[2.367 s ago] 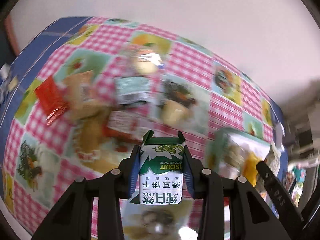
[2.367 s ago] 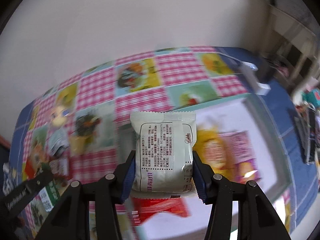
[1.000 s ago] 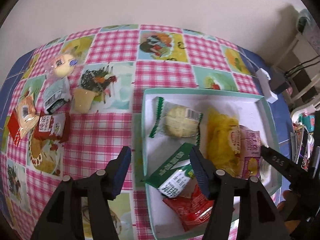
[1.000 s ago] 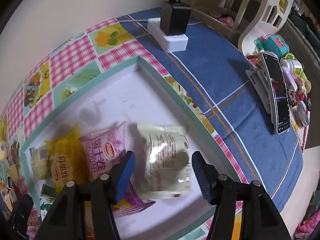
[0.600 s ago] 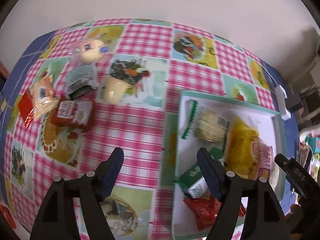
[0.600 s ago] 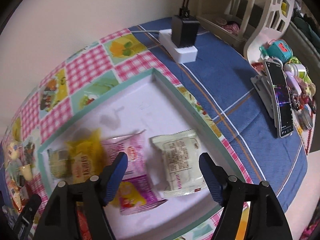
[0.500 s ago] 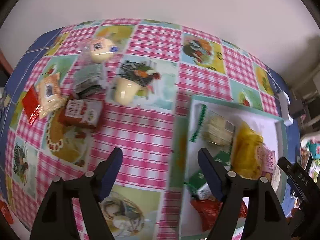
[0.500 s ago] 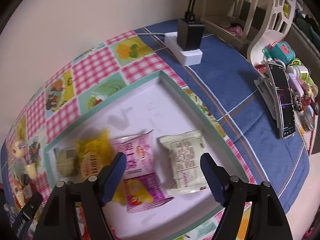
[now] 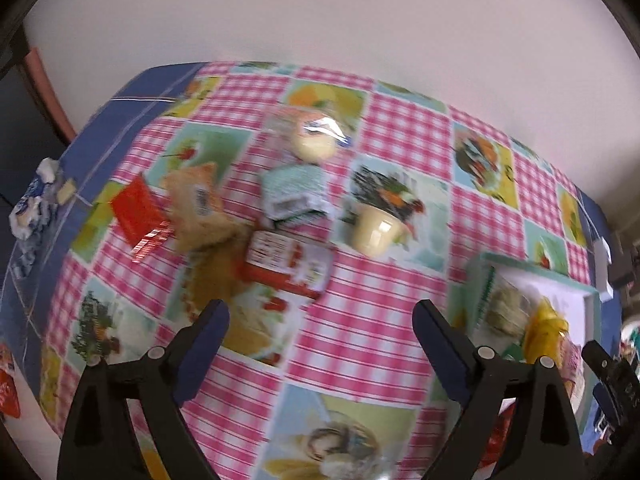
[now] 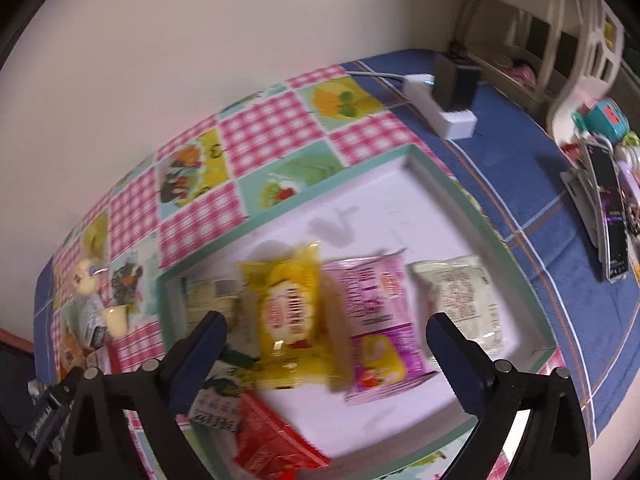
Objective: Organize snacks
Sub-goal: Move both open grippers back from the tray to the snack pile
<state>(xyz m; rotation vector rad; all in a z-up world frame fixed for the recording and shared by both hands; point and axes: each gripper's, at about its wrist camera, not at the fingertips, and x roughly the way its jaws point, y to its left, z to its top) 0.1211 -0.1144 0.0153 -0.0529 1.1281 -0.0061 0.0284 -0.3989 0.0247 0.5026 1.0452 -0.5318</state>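
Print on snack packets (image 10: 291, 312) too blurred; no text legible anywhere.

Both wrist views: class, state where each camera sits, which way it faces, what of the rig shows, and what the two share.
Left wrist: on the left gripper, facing steeply down at loose snacks on the checked tablecloth; its opening, empty fingers show.
Right wrist: on the right gripper, facing down into the tray; opening, empty fingers show.
Shared: the tray, yellow packet, cream cup.
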